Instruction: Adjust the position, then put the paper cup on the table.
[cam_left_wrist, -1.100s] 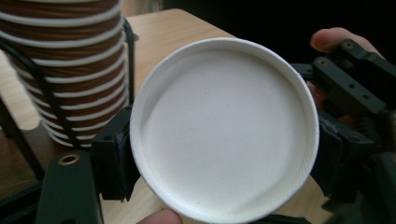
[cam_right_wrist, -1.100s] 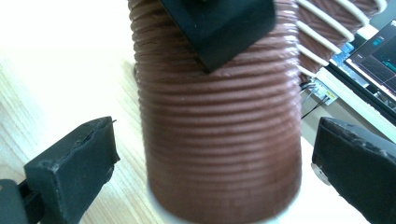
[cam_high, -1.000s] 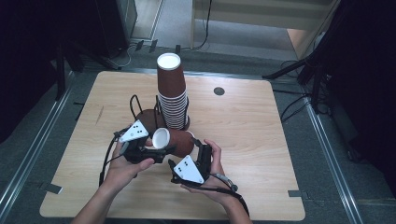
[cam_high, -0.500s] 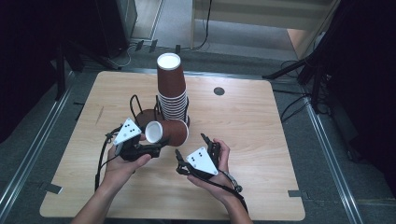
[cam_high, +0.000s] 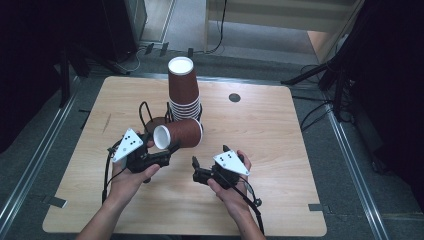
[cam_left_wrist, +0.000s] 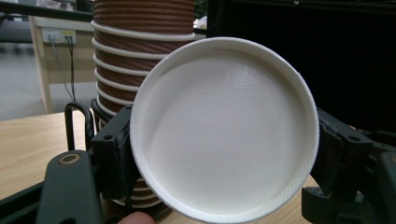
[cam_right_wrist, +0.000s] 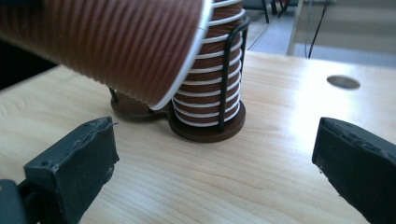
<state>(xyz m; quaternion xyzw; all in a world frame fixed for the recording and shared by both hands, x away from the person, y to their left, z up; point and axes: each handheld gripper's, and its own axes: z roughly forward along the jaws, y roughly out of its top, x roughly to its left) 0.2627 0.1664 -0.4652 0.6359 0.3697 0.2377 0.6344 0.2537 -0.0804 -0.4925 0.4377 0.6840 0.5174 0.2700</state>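
You see a ribbed brown paper cup (cam_high: 178, 135) with a smooth, faintly glossy white base, beside the black wire holder (cam_right_wrist: 231, 70); under both, the pale matt wood-grain desk (cam_high: 280, 135).

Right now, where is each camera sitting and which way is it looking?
High view: above the person's side, looking forward and down on the table; both forearms, left gripper, right gripper.
Left gripper view: on the left gripper, facing the held cup's white base; a fingertip.
Right gripper view: on the right gripper, looking low across the table between its wide-apart jaws.
All views share the held cup and the cup stack.
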